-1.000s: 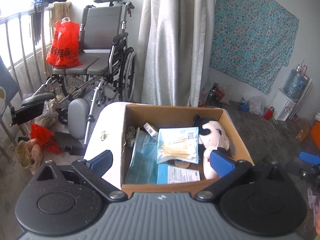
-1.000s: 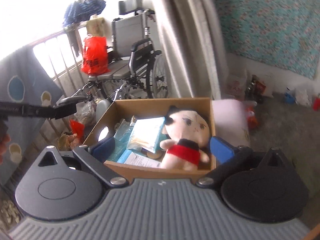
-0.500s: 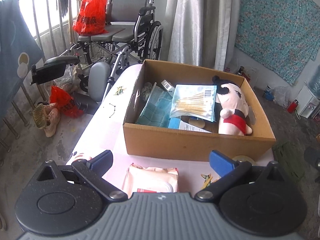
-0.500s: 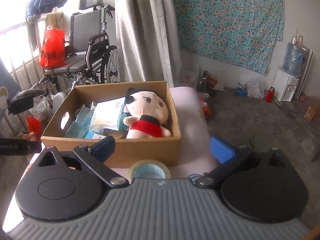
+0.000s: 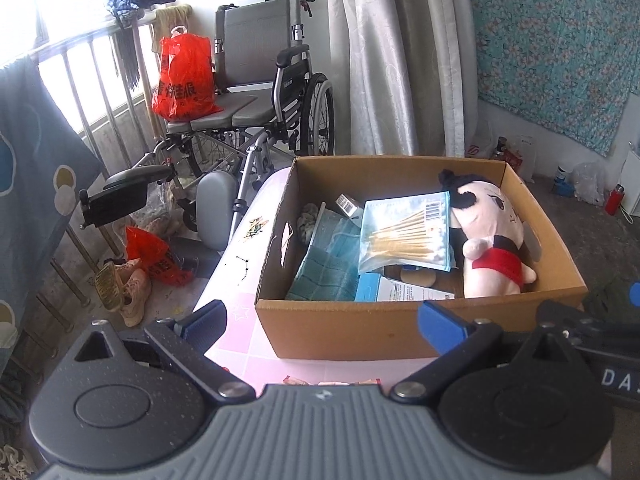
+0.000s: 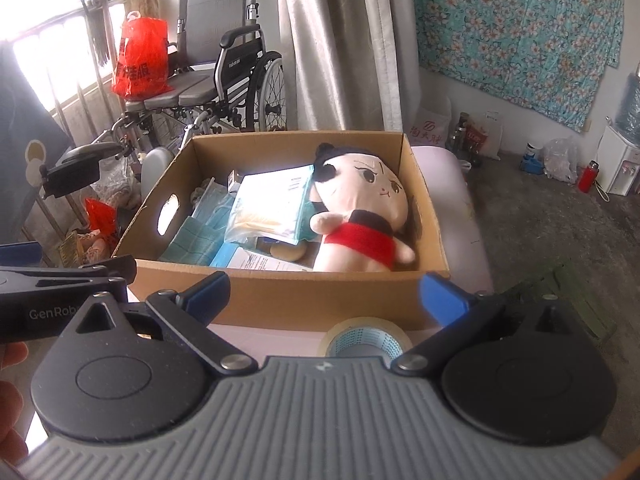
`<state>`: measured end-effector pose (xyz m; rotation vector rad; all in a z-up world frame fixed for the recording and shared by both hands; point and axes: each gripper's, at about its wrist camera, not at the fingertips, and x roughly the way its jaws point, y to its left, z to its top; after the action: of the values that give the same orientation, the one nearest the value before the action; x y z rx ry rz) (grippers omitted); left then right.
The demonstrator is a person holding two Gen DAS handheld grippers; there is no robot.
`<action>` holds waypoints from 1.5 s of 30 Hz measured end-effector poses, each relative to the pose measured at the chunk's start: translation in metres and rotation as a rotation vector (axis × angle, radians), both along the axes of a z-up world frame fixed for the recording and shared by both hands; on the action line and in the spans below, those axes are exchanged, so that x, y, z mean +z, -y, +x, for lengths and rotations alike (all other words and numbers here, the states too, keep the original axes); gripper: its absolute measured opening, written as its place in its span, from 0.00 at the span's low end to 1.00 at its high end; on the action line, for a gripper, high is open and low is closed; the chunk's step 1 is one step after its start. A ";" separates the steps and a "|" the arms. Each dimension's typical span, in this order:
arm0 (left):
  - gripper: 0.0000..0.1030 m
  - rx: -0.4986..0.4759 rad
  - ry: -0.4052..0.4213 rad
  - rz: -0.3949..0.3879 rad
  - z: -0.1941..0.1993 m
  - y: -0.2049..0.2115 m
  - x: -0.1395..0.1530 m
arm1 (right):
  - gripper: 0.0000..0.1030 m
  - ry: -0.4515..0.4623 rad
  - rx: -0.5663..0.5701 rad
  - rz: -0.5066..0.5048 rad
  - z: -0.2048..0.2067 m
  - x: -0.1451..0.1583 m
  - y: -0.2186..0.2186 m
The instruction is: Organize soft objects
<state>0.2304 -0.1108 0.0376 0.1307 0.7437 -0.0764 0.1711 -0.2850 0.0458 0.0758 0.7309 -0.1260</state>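
An open cardboard box [image 5: 340,328] [image 6: 280,296] stands on a pink table [image 5: 256,236]. Inside lie a plush doll [image 5: 492,240] [image 6: 360,208] in a red top at the right, a clear bag of cotton swabs [image 5: 404,236] [image 6: 272,208], blue face masks [image 5: 332,236] [image 6: 212,216], a teal cloth [image 5: 320,276] [image 6: 192,244] and small boxes. My left gripper [image 5: 322,320] hangs open before the box's near wall, holding nothing. My right gripper [image 6: 324,296] is open too, in front of the box and above a roll of tape [image 6: 366,338].
A wheelchair [image 5: 256,92] with a red bag [image 5: 184,76] stands behind the table, by a railing and curtain [image 5: 400,56]. Shoes and a red bag [image 5: 152,256] lie on the floor left. A pink packet edge [image 5: 332,382] shows just under my left gripper. The other gripper's arm [image 6: 60,280] crosses the right view's left.
Both grippers have moved closer to the box and lower; the pink packet near the left gripper is now mostly hidden. The box contents have not shifted.
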 end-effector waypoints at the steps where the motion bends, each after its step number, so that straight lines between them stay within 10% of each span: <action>1: 0.99 -0.001 -0.003 -0.002 0.002 -0.001 -0.001 | 0.99 -0.004 0.002 -0.004 0.003 -0.001 -0.001; 21: 0.96 -0.007 -0.060 -0.025 -0.001 -0.007 -0.005 | 0.99 -0.037 -0.006 0.011 -0.002 -0.010 0.004; 45: 0.97 -0.005 -0.174 -0.030 -0.081 -0.030 0.011 | 0.99 -0.128 -0.052 0.040 -0.108 0.018 0.002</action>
<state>0.1495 -0.0809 0.0489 0.0983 0.9153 -0.1044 0.0636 -0.2869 0.0634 0.1262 0.8596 -0.1671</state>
